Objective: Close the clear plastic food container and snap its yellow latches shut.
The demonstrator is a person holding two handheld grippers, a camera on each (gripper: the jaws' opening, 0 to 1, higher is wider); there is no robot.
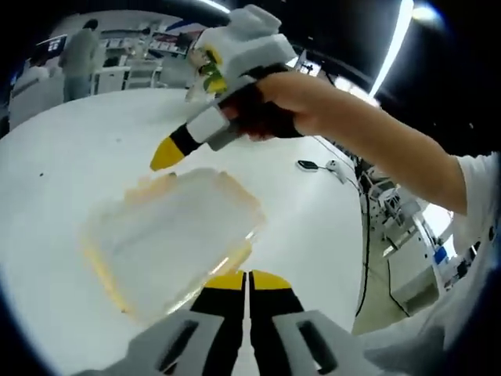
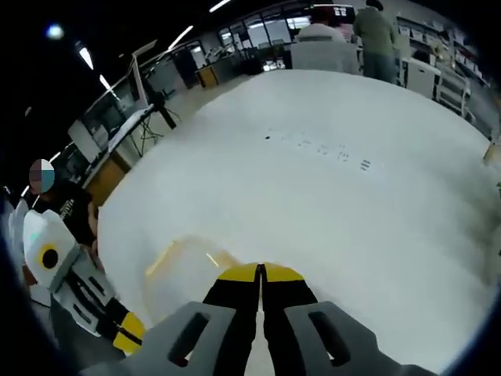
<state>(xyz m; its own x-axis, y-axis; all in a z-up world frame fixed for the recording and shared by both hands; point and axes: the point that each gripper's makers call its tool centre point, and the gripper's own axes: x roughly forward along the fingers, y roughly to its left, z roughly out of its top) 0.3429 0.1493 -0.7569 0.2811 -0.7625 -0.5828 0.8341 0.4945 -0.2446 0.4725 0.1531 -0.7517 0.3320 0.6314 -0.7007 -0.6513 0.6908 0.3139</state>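
Clear container (image 1: pixel 172 235) with yellow latches lies lid-on upon the white table (image 1: pixel 55 172), open surface all round. Left gripper (image 1: pixel 247 279) and right gripper (image 2: pixel 261 272): jaws pressed together, holding nothing.

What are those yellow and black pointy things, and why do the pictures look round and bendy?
A person holds a pinching tool, called a gripper, in each hand. Each tool carries a small camera with a wide lens, which bends the picture into a circle. In the left gripper view, the left gripper pokes up from the bottom with its jaws together, right at the edge of a clear plastic food container with yellow latches, which lies on a big white table. The person's hand holds the right gripper above the container. In the right gripper view, that same gripper rises from the bottom, jaws together. Neither holds anything.
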